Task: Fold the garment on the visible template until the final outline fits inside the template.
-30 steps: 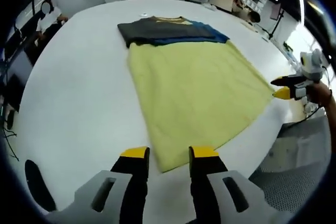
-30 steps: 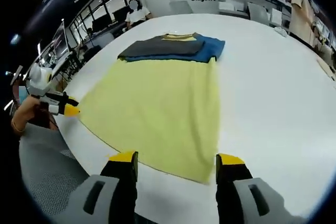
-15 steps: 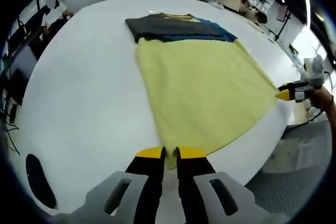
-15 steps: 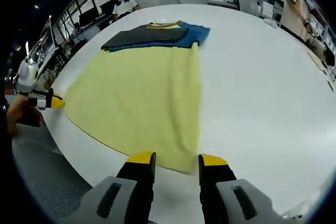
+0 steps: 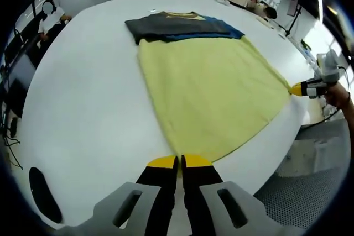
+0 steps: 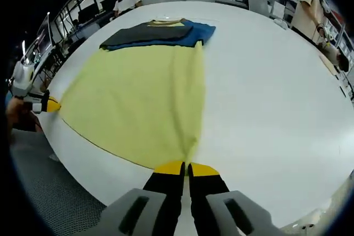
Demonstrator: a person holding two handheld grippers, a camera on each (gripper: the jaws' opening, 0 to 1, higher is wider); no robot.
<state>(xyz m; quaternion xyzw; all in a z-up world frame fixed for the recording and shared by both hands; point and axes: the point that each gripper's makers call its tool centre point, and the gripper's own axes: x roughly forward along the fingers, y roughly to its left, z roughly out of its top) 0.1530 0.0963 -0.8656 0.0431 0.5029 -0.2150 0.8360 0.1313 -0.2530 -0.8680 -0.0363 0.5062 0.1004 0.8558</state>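
Garment [image 5: 213, 89] corners are pinched, hidden, in left tongs [image 5: 179, 162] and right tongs [image 6: 185, 168].

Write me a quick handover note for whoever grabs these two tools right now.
Left tool: shut on one near corner of the yellow garment.
Right tool: shut on the other near corner, where the fabric puckers slightly.
The garment lies spread flat on the white table; a folded pile of dark clothes sits at its far edge.
Done: both corners gripped.
Left: likely lift and carry the near edge toward the far edge, then keep folding. No template outline is discernible.
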